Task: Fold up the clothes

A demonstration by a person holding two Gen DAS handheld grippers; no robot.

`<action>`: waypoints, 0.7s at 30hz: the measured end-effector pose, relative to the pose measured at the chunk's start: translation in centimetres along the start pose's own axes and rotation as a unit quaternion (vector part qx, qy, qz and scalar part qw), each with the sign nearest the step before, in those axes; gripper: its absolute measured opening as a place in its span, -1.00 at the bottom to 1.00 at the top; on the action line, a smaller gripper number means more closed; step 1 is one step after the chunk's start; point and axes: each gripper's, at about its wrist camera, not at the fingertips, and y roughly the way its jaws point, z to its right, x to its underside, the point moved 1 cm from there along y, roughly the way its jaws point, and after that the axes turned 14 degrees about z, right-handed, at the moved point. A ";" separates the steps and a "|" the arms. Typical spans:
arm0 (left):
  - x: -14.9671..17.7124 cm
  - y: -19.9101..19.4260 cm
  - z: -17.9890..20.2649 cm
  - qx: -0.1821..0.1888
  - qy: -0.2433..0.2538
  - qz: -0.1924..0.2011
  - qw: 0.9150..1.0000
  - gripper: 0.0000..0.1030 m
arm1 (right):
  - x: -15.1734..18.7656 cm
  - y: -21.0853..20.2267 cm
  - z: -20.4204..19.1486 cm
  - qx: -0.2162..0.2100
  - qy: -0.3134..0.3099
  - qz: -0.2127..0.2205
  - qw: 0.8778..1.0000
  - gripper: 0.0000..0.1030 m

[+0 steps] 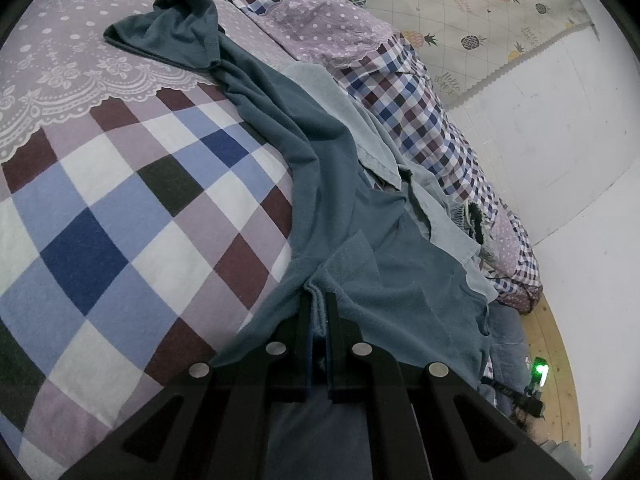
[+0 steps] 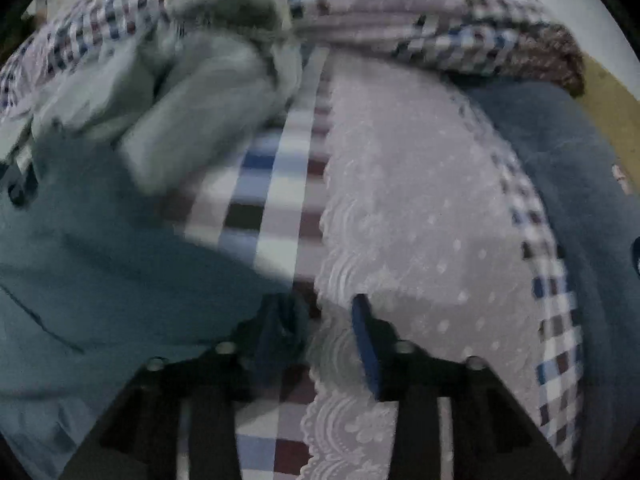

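My left gripper (image 1: pixel 319 312) pinches the teal shirt's (image 1: pixel 304 152) hem, my right gripper (image 2: pixel 320 332) is spread beside its blurred edge; the shirt trails crumpled up the checked bedspread (image 1: pixel 120 220), pale garment (image 1: pixel 340 100) beyond, so I judge folding barely begun

We're in a home bedroom: a bed (image 1: pixel 120 208) under a checked, lace-printed cover, a pineapple-print sheet (image 1: pixel 480 12) against the white wall (image 1: pixel 552 140), wooden floor (image 1: pixel 556 360) alongside, clothes (image 1: pixel 340 184) strewn across.
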 end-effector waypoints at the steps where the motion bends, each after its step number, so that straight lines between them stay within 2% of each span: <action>1: 0.0 0.0 0.0 0.000 0.000 0.000 1.000 -0.95 | -0.8 -0.6 -0.1 -0.015 0.008 0.019 1.000 -0.10; 4: 0.0 0.1 0.0 0.001 -0.001 0.000 1.000 -0.95 | -2.9 -1.7 -1.5 -0.087 0.025 0.058 0.994 0.11; 7: 0.1 0.1 0.0 0.002 -0.001 0.000 1.000 -0.95 | -4.5 -1.3 -4.0 -0.134 0.019 0.061 0.989 0.11; 12: 0.0 0.2 -0.1 0.004 -0.001 -0.001 1.000 -0.95 | -5.3 2.4 -7.6 -0.165 0.013 0.032 0.986 0.11; 15: 0.0 0.3 -0.1 0.005 -0.002 -0.001 1.000 -0.95 | -4.7 2.9 -9.3 -0.169 0.000 0.020 0.985 0.11; 17: 0.0 0.3 -0.1 0.006 -0.002 -0.001 1.000 -0.95 | -4.6 3.1 -10.0 -0.166 -0.016 0.019 0.986 -0.14; 19: 0.0 0.3 -0.1 0.006 -0.003 -0.001 1.000 -0.95 | -4.5 3.1 -10.6 -0.159 -0.034 0.018 0.987 -0.86; 21: 0.0 0.3 -0.1 0.006 -0.003 -0.001 1.000 -0.95 | -5.0 2.4 -11.0 -0.130 -0.069 0.027 0.989 -0.93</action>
